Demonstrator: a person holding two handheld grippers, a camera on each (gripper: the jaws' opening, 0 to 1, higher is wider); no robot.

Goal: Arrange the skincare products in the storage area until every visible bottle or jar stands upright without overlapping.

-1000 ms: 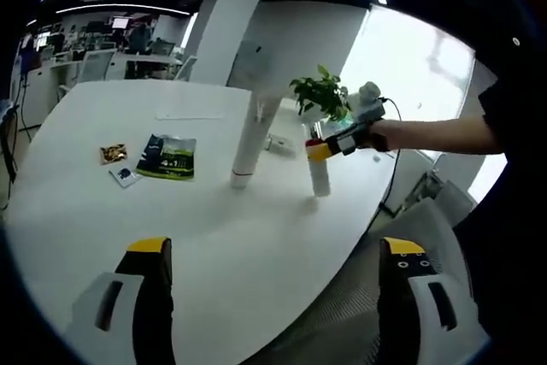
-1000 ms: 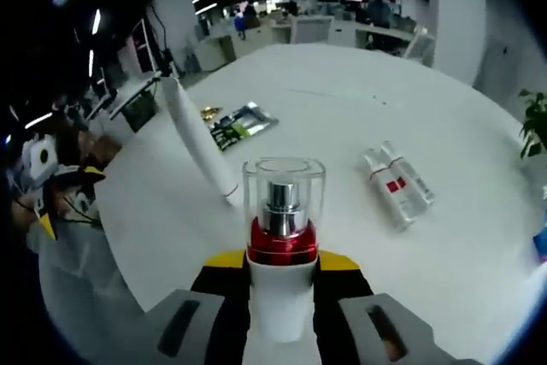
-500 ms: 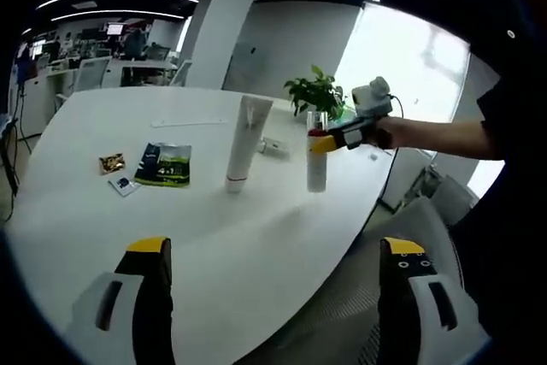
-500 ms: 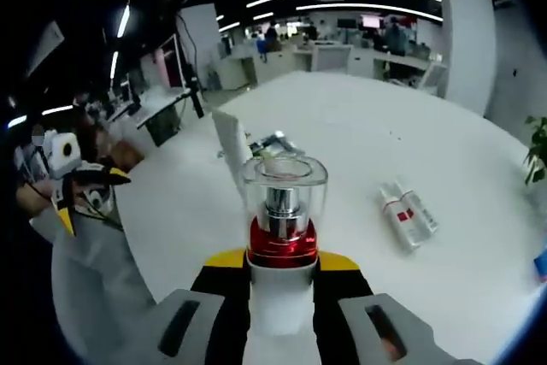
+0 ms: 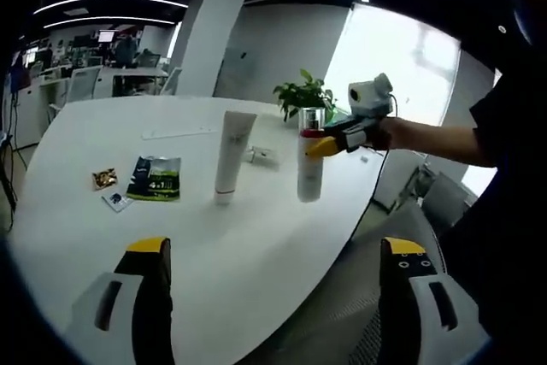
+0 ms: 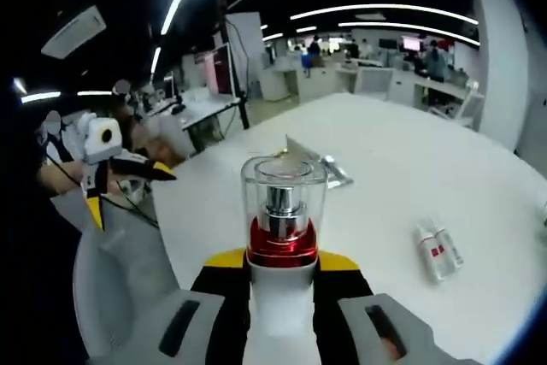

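Observation:
My right gripper (image 6: 282,275) is shut on a white pump bottle (image 6: 283,237) with a red collar and a clear cap, held upright. In the left gripper view that bottle (image 5: 309,168) stands near the table's right edge, and the right gripper (image 5: 342,138) clamps it just below the cap. A tall white tube (image 5: 230,156) stands upright on its cap to the bottle's left. A small clear bottle with a red label (image 6: 439,250) lies flat on the table. My left gripper (image 5: 273,254) is open, low over the near edge, nothing between its fingers.
A dark green sachet (image 5: 155,179) and two small packets (image 5: 106,179) lie on the round white table (image 5: 85,237). A potted plant (image 5: 301,96) stands at the far edge. Grey chairs (image 5: 402,237) sit below the table's rim. The left gripper (image 6: 111,168) shows at the left of the right gripper view.
Both views have swung. The held bottle now appears lower and more upright, its base close to the table beside the tube. The left gripper stays open.

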